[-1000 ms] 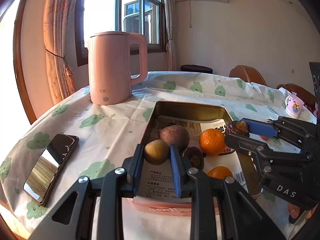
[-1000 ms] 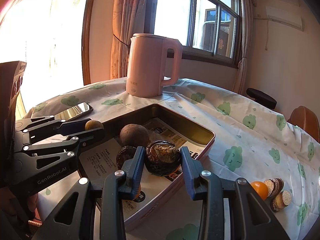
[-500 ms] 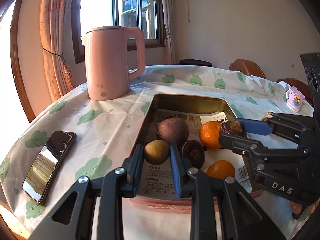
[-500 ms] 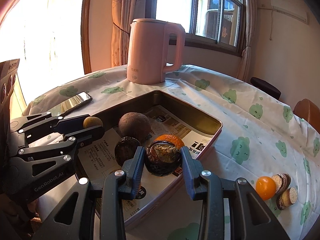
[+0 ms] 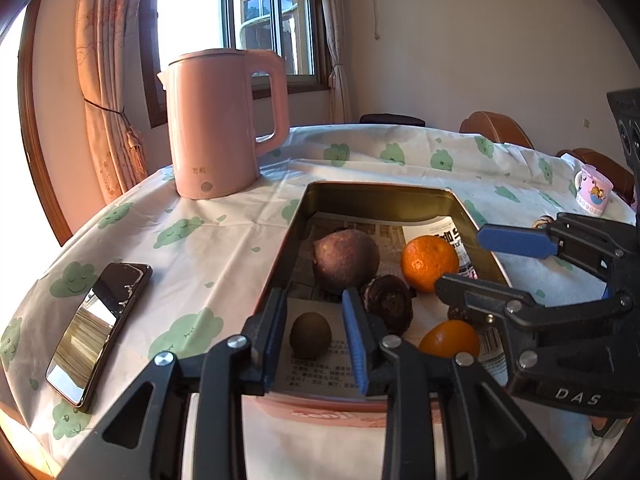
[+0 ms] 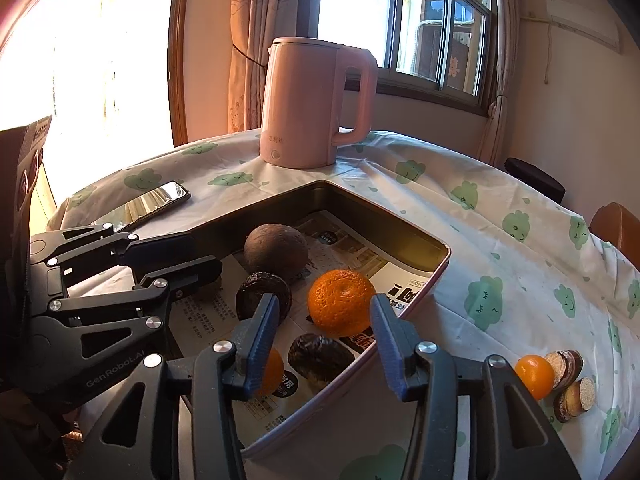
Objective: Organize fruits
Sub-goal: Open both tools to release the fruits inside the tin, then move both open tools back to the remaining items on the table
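Note:
A metal tin [image 5: 380, 200] lined with printed paper holds a big brown fruit [image 5: 346, 258], a mandarin [image 5: 429, 262], a dark wrinkled fruit [image 5: 388, 304] and a small orange [image 5: 450, 340]. A small greenish-brown fruit [image 5: 310, 335] lies on the paper between the pads of my left gripper [image 5: 314, 340]. Its jaws are opening and stand apart from the fruit. My right gripper [image 6: 324, 332] is also opening, and a dark wrinkled fruit [image 6: 320, 354] lies in the tin [image 6: 360, 216] under its fingers, untouched. The mandarin [image 6: 340, 306] sits just beyond.
A pink kettle [image 5: 216, 128] stands behind the tin and a phone [image 5: 100, 328] lies at the table's left edge. Right of the tin lie a small orange [image 6: 534, 374] and cut fruit halves [image 6: 568, 364]. A pink mug [image 5: 592, 196] and chairs are far right.
Both grippers' jaws have parted. The greenish-brown fruit left the left pads and the dark wrinkled fruit dropped from the right pads; both now rest in the tin.

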`<action>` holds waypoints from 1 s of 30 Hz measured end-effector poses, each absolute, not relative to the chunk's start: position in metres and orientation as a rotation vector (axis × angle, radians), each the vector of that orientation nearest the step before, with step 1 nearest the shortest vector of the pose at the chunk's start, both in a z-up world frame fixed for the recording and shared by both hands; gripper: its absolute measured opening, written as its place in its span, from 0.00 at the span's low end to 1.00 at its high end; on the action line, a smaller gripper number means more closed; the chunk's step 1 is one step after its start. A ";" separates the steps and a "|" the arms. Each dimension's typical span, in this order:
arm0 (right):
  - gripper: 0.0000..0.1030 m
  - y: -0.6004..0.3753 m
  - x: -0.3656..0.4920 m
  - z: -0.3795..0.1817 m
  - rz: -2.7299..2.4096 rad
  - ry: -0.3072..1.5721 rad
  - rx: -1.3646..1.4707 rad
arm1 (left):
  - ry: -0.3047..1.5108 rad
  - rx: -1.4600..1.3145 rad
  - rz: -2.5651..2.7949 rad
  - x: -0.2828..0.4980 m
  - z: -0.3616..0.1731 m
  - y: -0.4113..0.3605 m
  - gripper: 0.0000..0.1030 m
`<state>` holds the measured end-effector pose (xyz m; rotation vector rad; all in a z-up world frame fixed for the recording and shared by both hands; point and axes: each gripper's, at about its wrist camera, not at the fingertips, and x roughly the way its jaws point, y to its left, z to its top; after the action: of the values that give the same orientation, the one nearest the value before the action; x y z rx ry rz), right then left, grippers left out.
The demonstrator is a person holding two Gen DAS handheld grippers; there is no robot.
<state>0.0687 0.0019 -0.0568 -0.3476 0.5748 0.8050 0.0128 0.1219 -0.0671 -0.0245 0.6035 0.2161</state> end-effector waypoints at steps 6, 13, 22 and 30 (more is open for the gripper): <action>0.64 -0.002 0.070 -0.055 0.795 0.569 -0.326 | 0.596 -0.017 0.217 0.013 -0.066 0.119 0.47; 0.64 -0.008 0.068 -0.052 0.784 0.548 -0.305 | 0.579 -0.037 0.205 0.011 -0.061 0.119 0.55; 0.64 -0.084 0.078 -0.034 0.643 0.477 -0.275 | 0.484 -0.050 0.194 0.008 -0.033 0.098 0.70; 0.64 -0.169 0.132 -0.045 0.411 0.580 -0.250 | 0.498 -0.009 0.009 0.040 -0.022 0.020 0.80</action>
<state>0.1319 -0.1686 -0.0451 -0.2502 0.5798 0.4106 0.0403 0.0198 -0.0218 -0.0093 0.4985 0.0090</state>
